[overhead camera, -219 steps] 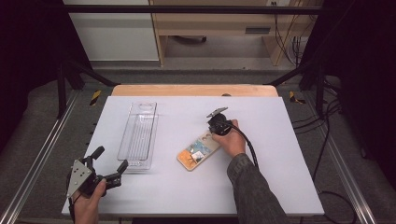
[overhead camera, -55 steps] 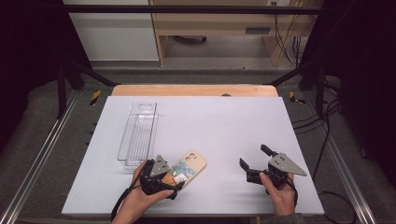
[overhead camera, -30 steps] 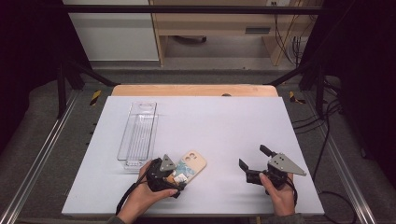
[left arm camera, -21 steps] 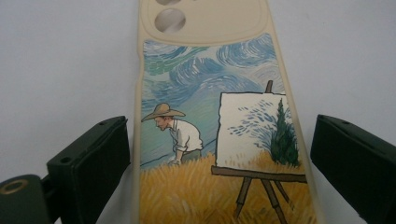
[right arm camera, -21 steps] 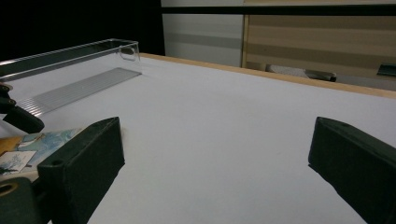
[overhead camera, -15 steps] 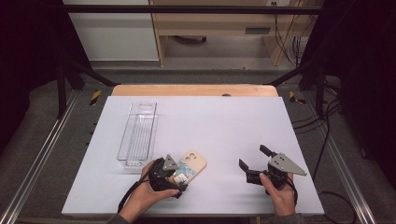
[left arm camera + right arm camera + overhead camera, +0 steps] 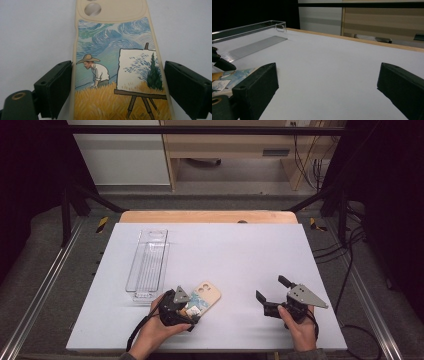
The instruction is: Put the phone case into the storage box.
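Jaws first: on my left gripper (image 7: 117, 82) the two black pads stand apart, one on each long side of the cream phone case with a painted scene of a figure in a straw hat at an easel (image 7: 115, 72). The left pad sits at or just off the case's edge; a narrow gap shows at the right pad. I judge them parted and not yet clamped.

From the high view, that left gripper (image 7: 181, 306) is over the near end of the phone case (image 7: 206, 296), which lies flat on the white worktop (image 7: 240, 250) near its front edge, left of centre. The case's long axis runs away from the jaws, camera cut-outs at the far end, so the jaws span its width. The left hand is plainly the nearer one.

Just beyond and left of the case lies the clear, long plastic tray (image 7: 148, 264), its long side parallel to the worktop's left edge and its near end just beside the gripper.

My right gripper (image 7: 274, 296) sits well apart toward the front right corner, jaws wide and holding nothing. Between the two grippers the worktop is bare, giving open room for moving rightward and toward the far edge.
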